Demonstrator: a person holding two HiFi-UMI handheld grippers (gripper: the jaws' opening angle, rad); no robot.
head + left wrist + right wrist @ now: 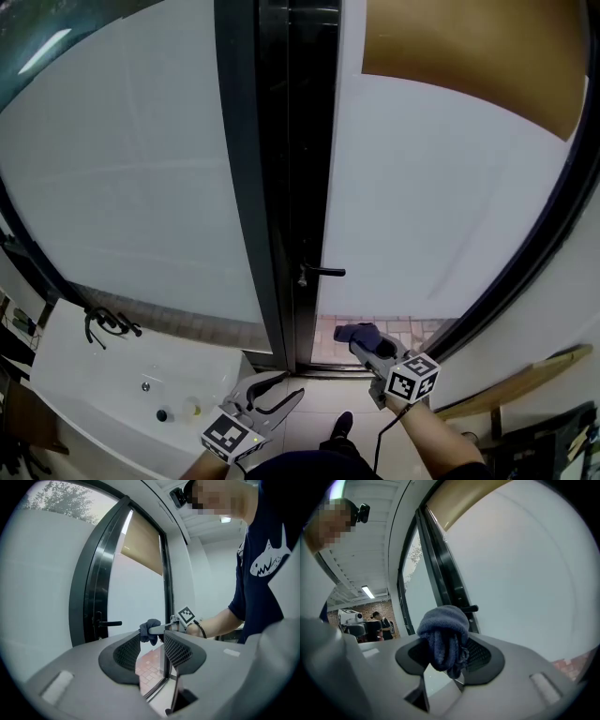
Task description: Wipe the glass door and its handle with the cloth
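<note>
A: Cloth (443, 637) first. It's dark blue-grey, soft and nubbly, bunched into a rounded wad with loose folds hanging under it.

B: And the right gripper (445, 653) has it clamped, jaws closed on the bundle. Where does that put it?

A: Low down, in front of the glass door (441, 225), below the handle (322, 272) and to its right, clear of it. I can't tell whether the cloth touches the pane.

B: The other side?

A: The left gripper (152, 651) is empty, with its jaws a moderate gap apart and only reddish floor tiles (150, 660) showing through. It hangs lower and further left, well off the door.

B: Edges?

A: A black door frame (272, 187) runs straight up beside the handle. That handle is a slim black lever sticking out level towards the pane. There's a tan blind (469, 56) across the top of the glass, and between blind and floor it's one broad, smooth, frosted white sheet.

B: Anything crowding the left?

A: A glossy white basin (103, 394) with a black tap (108, 323), close beside the left gripper.
</note>
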